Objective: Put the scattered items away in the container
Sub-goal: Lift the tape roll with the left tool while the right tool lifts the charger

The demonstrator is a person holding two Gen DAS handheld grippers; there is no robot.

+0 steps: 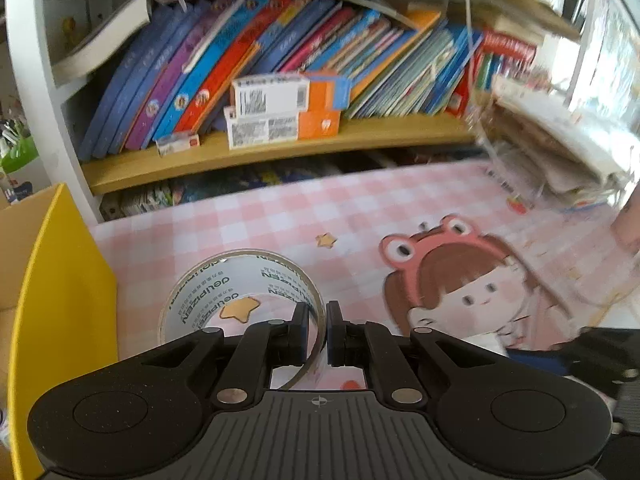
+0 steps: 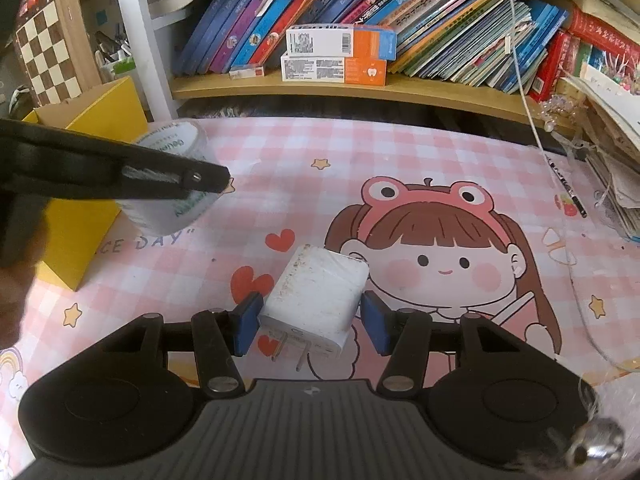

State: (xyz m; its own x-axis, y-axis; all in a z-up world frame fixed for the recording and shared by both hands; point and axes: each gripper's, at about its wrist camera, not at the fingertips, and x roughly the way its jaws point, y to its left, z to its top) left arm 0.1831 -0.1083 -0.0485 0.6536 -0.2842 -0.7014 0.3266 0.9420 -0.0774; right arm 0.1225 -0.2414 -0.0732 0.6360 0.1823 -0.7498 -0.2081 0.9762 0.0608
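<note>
My left gripper (image 1: 318, 320) is shut on the wall of a clear tape roll (image 1: 240, 292) and holds it above the pink checked mat, just right of the yellow box (image 1: 60, 300). In the right wrist view the left gripper (image 2: 224, 178) holds the tape roll (image 2: 176, 208) beside the yellow box (image 2: 96, 120). My right gripper (image 2: 312, 320) is open, its blue pads on either side of a white plug adapter (image 2: 316, 296) that lies on the mat, prongs toward me. The pads are close to the adapter's sides.
A wooden shelf (image 2: 360, 88) of leaning books and two orange-and-white cartons (image 2: 336, 56) runs along the back. A stack of papers (image 2: 616, 168), a pen (image 2: 568, 188) and a white cable (image 2: 528, 92) lie at the right. A chessboard (image 2: 44, 52) stands at back left.
</note>
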